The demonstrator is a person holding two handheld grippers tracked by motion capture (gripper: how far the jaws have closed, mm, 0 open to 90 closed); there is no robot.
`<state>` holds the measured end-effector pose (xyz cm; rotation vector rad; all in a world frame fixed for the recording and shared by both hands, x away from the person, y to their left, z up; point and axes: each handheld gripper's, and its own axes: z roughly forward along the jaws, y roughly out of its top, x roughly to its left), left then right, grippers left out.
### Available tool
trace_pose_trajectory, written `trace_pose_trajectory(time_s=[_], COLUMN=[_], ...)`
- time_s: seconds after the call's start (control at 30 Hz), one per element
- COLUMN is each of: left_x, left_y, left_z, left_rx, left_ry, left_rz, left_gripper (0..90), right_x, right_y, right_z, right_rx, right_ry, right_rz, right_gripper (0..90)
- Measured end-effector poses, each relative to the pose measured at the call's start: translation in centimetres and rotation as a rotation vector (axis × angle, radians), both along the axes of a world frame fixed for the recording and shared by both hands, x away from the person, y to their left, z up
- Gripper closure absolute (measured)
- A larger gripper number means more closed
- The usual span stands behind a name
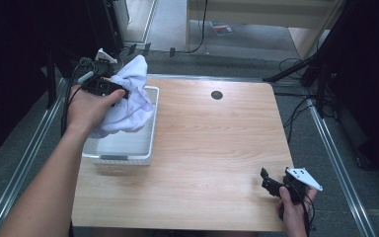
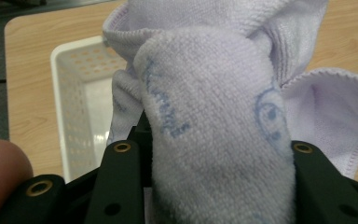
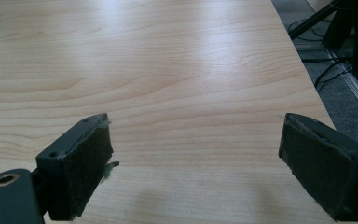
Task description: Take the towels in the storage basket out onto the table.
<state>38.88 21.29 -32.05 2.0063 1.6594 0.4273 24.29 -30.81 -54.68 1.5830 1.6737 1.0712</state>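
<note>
A white towel (image 1: pixel 128 98) with faint blue printing hangs bunched over the white perforated basket (image 1: pixel 150 143) at the table's left side. My left gripper (image 1: pixel 116 89) is shut on the towel, holding it above the basket's far end. In the left gripper view the towel (image 2: pixel 214 121) bulges up between the two black jaws, and the basket (image 2: pixel 70 93) lies below to the left. My right gripper (image 1: pixel 268 178) rests near the table's front right corner, open with nothing between its pads (image 3: pixel 86 172).
The wooden table (image 1: pixel 217 148) has a round cable hole (image 1: pixel 216 95) at its far middle. Metal rails run along both sides of the table. Cables and stand legs lie on the floor to the right.
</note>
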Motion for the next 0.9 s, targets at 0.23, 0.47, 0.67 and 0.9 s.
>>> trace_pose_trajectory(time_s=[0.23, 0.47, 0.67, 0.9], left_x=[0.8, 1.8, 2.4, 3.0], left_y=[-3.4, -7.5, -11.0, -14.7], left_z=[0.2, -0.1, -0.8, -2.4], left_rx=[-0.017, -0.008, -0.005, -0.010], left_ry=[0.000, 0.006, 0.011, 0.035], left_rz=[-0.032, -0.072, -0.113, -0.139], left_gripper=[58.2, 58.3, 58.2, 57.6], right_x=[0.0, 0.0, 0.0, 0.1], right_y=[0.0, 0.2, 0.1, -0.1], right_z=[0.0, 0.0, 0.0, 0.0], right_rx=[-0.002, -0.008, 0.002, 0.024], right_ry=[0.001, 0.002, 0.000, 0.000], right_rz=[0.001, 0.001, 0.005, -0.005], right_gripper=[9.8, 9.8, 9.8, 9.8])
